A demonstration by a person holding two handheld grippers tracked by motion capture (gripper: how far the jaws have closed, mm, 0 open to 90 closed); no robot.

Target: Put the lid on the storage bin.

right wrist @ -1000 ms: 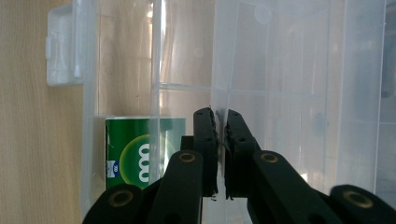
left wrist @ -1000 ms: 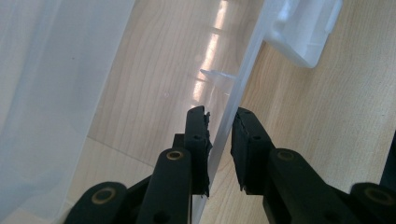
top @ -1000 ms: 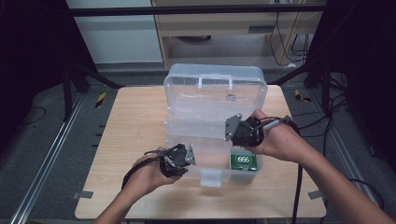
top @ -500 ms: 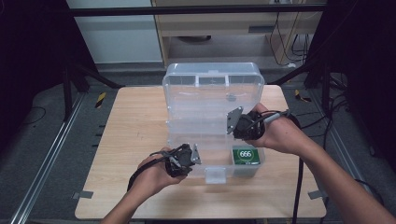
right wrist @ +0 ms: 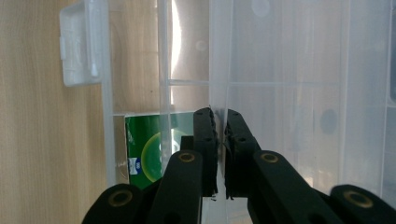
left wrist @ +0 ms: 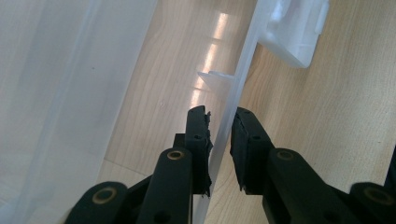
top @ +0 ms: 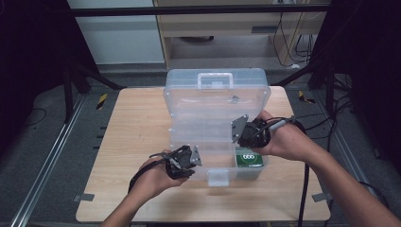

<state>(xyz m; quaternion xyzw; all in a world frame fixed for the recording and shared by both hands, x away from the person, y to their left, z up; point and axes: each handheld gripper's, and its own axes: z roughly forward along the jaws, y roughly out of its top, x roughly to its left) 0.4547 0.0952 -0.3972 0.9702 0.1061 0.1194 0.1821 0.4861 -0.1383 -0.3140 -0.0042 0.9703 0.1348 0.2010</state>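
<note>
Raised farther since the earlier frame, clear plastic hinged lid (top: 215, 97) is pinched edgewise in right gripper (right wrist: 220, 122) jaws; left gripper (left wrist: 219, 127) jaws clamp clear plastic box front wall (left wrist: 236, 88).

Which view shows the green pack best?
The right gripper view: the green pack lies close, behind the clear box wall, its label large. The high view shows it small; the left gripper view gives box wall.

Wooden table (top: 132, 127); grey floor (top: 42, 142); perhaps cabinets (top: 222, 28) behind.
</note>
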